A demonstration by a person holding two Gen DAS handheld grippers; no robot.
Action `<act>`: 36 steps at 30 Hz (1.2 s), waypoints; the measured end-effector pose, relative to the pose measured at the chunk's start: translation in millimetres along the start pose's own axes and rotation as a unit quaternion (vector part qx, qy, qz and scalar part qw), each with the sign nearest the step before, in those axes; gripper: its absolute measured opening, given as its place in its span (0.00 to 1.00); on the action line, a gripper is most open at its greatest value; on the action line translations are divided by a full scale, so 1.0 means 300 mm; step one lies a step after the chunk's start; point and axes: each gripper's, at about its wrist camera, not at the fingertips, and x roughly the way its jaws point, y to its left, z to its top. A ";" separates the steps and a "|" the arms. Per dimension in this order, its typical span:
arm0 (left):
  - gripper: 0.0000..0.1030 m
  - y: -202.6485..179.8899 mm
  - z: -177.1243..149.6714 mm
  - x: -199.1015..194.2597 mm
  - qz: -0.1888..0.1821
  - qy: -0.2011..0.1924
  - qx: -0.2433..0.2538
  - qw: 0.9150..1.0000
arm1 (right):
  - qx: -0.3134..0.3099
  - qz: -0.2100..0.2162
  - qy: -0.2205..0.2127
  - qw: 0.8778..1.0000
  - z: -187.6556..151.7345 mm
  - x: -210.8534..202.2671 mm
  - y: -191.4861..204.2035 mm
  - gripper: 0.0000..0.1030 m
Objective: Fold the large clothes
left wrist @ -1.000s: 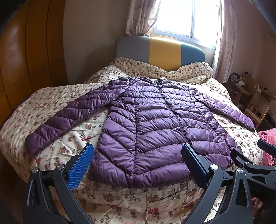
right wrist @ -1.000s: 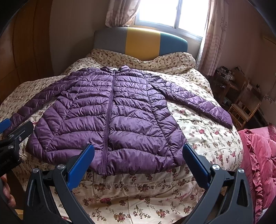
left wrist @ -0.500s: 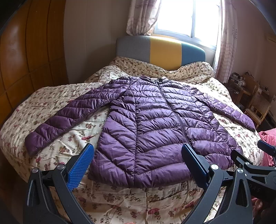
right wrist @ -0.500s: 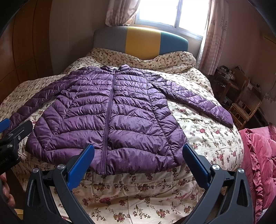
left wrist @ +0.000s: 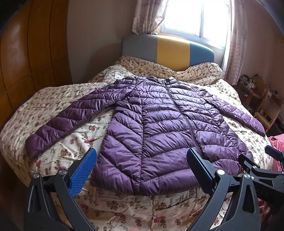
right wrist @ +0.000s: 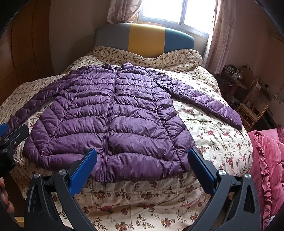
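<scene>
both cameras are drifting only slightly since a second ago, the purple jacket (left wrist: 159, 128) staying put.
the jacket is lying flat, zipped, sleeves spread, on the floral quilt (right wrist: 213, 128); left gripper (left wrist: 142, 167) and right gripper (right wrist: 142, 165) are hovering wide open at its hem, gripping nothing.

Big bed with a cream flowery quilt (left wrist: 58, 142) in the middle of the room. Behind it, a soft headboard in grey, yellow and blue stripes (right wrist: 143, 38). Bright window (left wrist: 195, 16) above, with pale patterned curtains (right wrist: 220, 35) at both sides. Shiny brown wooden wardrobe doors (left wrist: 23, 58) on the left. Small wooden chair (right wrist: 253, 108) and pink ruffled blanket (right wrist: 269, 160) on the right.
</scene>
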 end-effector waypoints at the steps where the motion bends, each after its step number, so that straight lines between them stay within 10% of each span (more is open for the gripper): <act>1: 0.97 -0.002 0.002 0.003 0.002 -0.001 0.002 1.000 | -0.002 0.001 0.000 1.000 0.004 0.005 0.003 0.98; 18: 0.97 -0.075 0.141 0.206 -0.010 0.021 0.026 0.999 | 0.043 -0.002 0.049 0.998 0.102 0.238 -0.117 0.98; 36: 0.97 -0.163 0.256 0.510 -0.029 0.058 0.051 0.997 | 0.152 -0.131 0.104 0.974 0.174 0.547 -0.617 0.71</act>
